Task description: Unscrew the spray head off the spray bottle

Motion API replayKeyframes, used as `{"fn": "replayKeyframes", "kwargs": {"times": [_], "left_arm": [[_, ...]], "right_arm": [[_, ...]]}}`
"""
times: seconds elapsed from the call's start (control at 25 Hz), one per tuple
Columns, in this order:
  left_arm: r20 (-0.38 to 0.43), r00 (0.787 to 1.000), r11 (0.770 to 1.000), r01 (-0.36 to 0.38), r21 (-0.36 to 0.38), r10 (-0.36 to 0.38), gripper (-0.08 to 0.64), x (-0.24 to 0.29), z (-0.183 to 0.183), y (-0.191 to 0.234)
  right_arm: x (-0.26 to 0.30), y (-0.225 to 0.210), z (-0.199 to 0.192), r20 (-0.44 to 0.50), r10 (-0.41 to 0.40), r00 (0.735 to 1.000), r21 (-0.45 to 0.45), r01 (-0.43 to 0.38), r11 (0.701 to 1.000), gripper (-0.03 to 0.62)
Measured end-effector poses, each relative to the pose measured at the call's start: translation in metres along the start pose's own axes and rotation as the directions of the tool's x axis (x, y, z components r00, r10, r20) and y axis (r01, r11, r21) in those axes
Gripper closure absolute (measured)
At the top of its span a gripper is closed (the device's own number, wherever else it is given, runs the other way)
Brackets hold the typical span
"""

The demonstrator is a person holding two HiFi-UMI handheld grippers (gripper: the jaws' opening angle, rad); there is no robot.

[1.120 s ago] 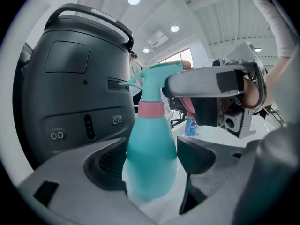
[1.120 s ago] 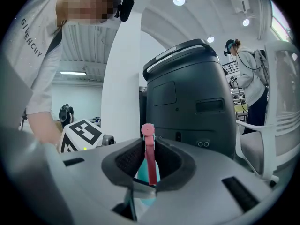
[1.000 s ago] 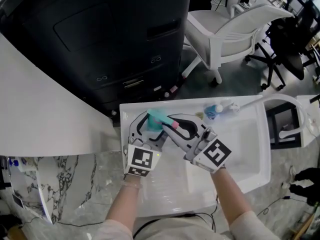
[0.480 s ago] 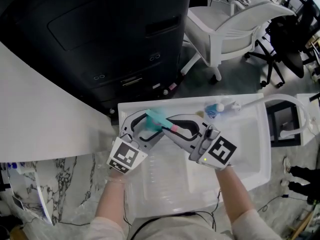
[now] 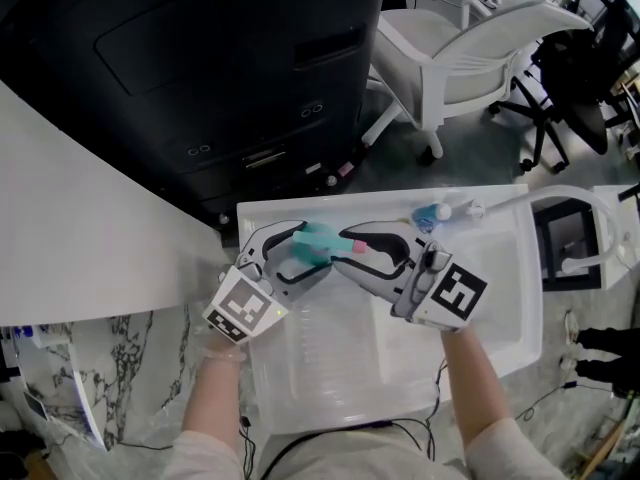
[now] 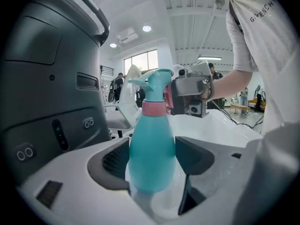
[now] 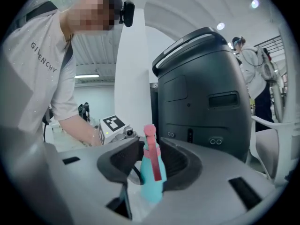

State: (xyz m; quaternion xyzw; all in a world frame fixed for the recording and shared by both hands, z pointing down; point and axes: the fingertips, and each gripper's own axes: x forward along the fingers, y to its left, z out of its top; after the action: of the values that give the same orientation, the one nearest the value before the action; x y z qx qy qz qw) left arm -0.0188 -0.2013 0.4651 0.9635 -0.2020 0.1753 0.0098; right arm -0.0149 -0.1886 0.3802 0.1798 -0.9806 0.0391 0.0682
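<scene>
Head view: a white tray (image 5: 500,298) sits on a marbled surface (image 5: 150,368) in front of a big black machine (image 5: 200,68). Both tools meet over the tray's far left part, where the teal spray bottle (image 6: 151,153) is. A small blue-and-white item (image 5: 430,215) lies by the tray's far rim, well apart from them.

The bottle stands upright, with its long axis running straight up and down in both gripper views. The spray head (image 6: 157,86) is on top, above a pink collar (image 6: 153,108). The nozzle points left in the left gripper view, toward the black machine. The pink trigger (image 7: 154,161) hangs down the side that faces the right tool. The bottle's base is hidden behind the tools' bodies, so I cannot tell whether it rests on the tray.

The left tool (image 6: 152,158) has the bottle's wide belly between its jaws. They stand far apart and have just been closing, and each pad now lies against a side of the belly.

The right tool (image 7: 150,168) comes in from the opposite side at the level of the collar and spray head. Its jaws are much narrower and have just been opening. They flank the neck closely, with a pale sliver of gap showing on one side, so they are not clamping it.
</scene>
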Motion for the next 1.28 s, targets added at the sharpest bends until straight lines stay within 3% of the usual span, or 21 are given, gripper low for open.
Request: {"fn": "replayKeyframes", "kwargs": {"times": [0.04,0.08,0.2,0.32,0.44,0.6,0.76,1.0,1.28], "left_arm": [[0.009,1.0,1.0,-0.019,-0.009,0.019,0.25,0.001,0.0,0.001],[0.017,0.999,0.999,-0.035,-0.016,0.036,0.25,0.001,0.0,0.001],[0.03,0.996,0.996,-0.079,-0.028,0.08,0.25,0.001,0.0,0.004],[0.039,0.992,0.993,-0.115,-0.037,0.117,0.25,0.0,0.0,0.008],[0.045,0.99,0.991,-0.129,-0.043,0.13,0.25,0.0,0.0,0.01],[0.041,0.99,0.99,-0.133,-0.046,0.135,0.25,0.0,0.0,0.01],[0.038,0.989,0.989,-0.139,-0.044,0.14,0.25,0.001,0.0,0.009],[0.038,0.989,0.988,-0.144,-0.048,0.146,0.25,0.0,0.0,0.01],[0.031,0.987,0.986,-0.158,-0.049,0.159,0.25,0.001,0.0,0.01]], "right_arm": [[-0.004,-0.002,0.003,0.026,-0.043,0.999,0.017,0.043,0.999,0.4],[-0.01,-0.005,0.005,0.051,-0.091,0.995,0.034,0.089,0.995,0.356],[-0.033,-0.008,0.003,0.078,-0.203,0.976,0.081,0.196,0.977,0.356],[-0.041,0.005,0.003,0.094,-0.187,0.978,0.139,0.173,0.975,0.393],[-0.028,0.014,0.002,0.098,-0.15,0.984,0.169,0.132,0.977,0.388],[-0.017,0.007,-0.005,0.088,-0.189,0.978,0.172,0.172,0.97,0.362],[-0.012,0.002,0.0,0.103,-0.206,0.973,0.197,0.183,0.963,0.313],[0.004,-0.003,0.01,0.139,-0.179,0.974,0.269,0.137,0.953,0.221],[0.03,-0.009,0.014,0.072,-0.257,0.964,0.208,0.238,0.949,0.207]]}}
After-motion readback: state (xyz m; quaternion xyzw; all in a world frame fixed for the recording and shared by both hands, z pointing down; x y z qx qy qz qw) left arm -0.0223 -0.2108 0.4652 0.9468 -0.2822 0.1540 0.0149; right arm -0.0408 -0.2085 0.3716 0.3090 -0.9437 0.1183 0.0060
